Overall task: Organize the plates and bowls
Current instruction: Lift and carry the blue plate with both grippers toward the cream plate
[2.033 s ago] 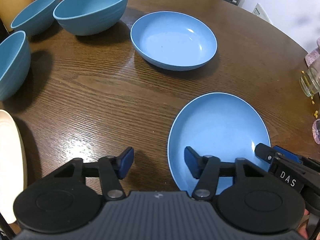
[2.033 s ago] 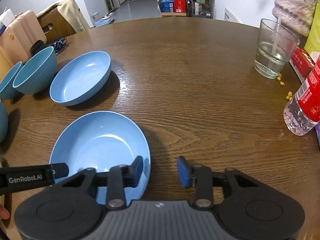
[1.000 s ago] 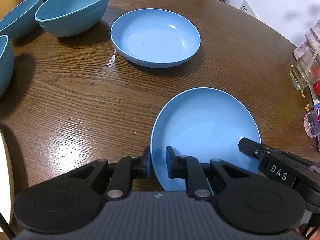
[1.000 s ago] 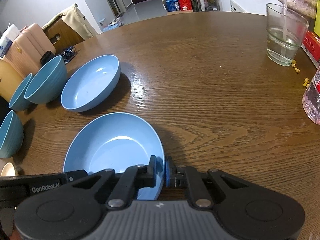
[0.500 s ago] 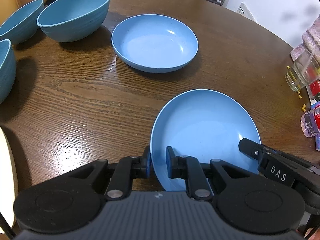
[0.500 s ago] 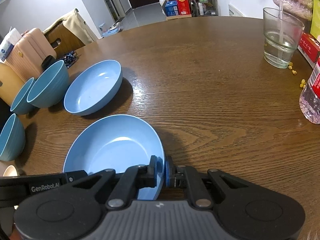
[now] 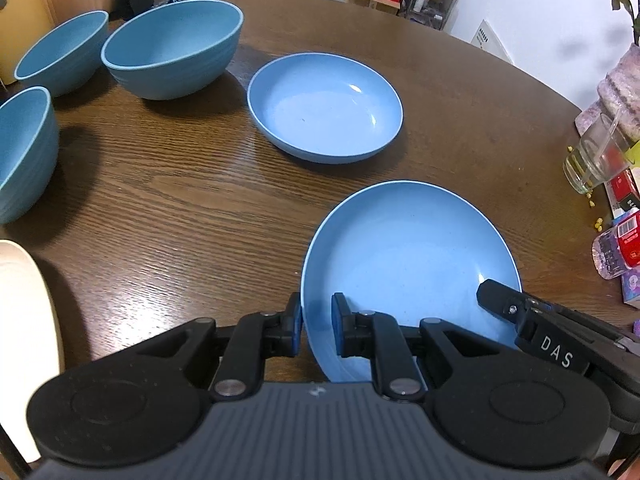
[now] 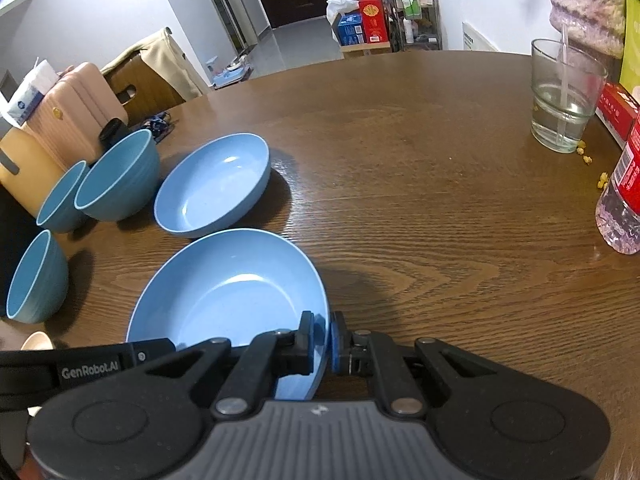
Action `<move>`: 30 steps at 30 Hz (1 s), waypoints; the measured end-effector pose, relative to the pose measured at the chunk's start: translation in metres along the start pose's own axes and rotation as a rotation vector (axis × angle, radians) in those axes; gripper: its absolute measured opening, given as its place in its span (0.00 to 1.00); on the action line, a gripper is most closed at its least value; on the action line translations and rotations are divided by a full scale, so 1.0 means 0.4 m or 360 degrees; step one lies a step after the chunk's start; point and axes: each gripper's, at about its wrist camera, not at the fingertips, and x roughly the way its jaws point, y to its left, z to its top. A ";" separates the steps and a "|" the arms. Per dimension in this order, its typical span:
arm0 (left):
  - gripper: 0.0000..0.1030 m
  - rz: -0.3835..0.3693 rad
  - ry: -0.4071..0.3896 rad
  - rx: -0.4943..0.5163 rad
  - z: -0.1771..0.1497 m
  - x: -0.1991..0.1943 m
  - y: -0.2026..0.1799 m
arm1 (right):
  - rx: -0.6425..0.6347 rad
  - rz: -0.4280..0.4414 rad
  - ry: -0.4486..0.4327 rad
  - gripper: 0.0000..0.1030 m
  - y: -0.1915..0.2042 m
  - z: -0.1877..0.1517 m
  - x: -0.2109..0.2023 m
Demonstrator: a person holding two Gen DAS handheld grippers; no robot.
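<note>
The round, shallow, light blue plastic plate [image 7: 412, 264] is seen at the lower middle of the left wrist view, low over the brown wooden counter [image 7: 192, 200]. It is clamped at two sides. Its left rim is pinched by the left tongs [image 7: 316, 326], and its right rim is pinched by the right tongs [image 8: 322, 342]. A dark shadow is seen on the wood beside it in the right wrist view, so it is judged to be lifted a little.

The step in hand looks like a carry to the second shallow blue plate [image 7: 324, 106], which is seen just above the held one, near the middle of the frame. To do it well, the held plate should be kept flat, and both hands should be moved together so the rim is not twisted. It should be set down gently inside the other plate.

At the upper left, a big deep blue bowl [image 7: 172, 46] and two smaller blue bowls [image 7: 60, 54] [image 7: 22, 152] are seen. A cream plate edge [image 7: 28, 320] is seen at the lower left. At the right edge, a clear glass of water [image 8: 566, 98] and a plastic bottle with a red label [image 8: 624, 200] are seen, well apart from the path. Nothing is seen between the two plates.
</note>
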 end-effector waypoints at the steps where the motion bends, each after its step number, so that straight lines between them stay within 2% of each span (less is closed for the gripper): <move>1: 0.15 0.0000 -0.0005 -0.0001 -0.001 -0.006 0.003 | -0.0002 0.0001 -0.0005 0.07 0.005 -0.001 -0.004; 30: 0.15 0.0012 -0.0091 -0.0094 -0.037 -0.136 0.133 | -0.0054 0.0065 -0.0051 0.07 0.151 -0.046 -0.078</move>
